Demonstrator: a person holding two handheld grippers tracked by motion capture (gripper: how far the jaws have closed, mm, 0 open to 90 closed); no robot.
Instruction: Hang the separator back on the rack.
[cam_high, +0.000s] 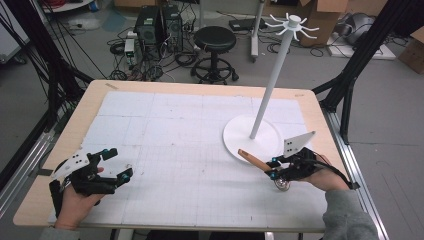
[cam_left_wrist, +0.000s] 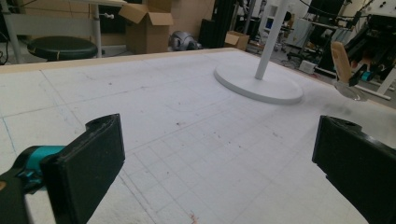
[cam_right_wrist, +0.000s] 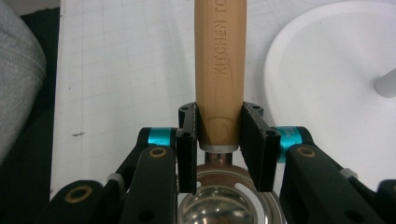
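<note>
Nearest the person, the left gripper sits at the near left part of the worktop, well apart from the white stand, held in a hand whose forearm comes in from the bottom edge. Its fingers are spread wide with nothing between them, and in the left gripper view bare gridded sheet shows across the gap. On the near right, just beside the stand's round base, the right gripper is held by the other hand, which wears a grey sleeve. Its fingers are pressed onto the lower end of a wooden handle, pinching it from both sides; the handle carries the printed word KITCHEN and further letters cut off by the frame. Below the grip a shiny metal head with slots joins the handle, so the utensil is a kitchen tool of a kind I cannot tell exactly. In the high view its handle points away from the gripper toward the stand's base, its tip just over the rim. Farther back, the stand's tilted pole rises to a ring of hooks. Beyond the worktop stand a black stool, computer towers among cables, and cardboard boxes on the floor.
</note>
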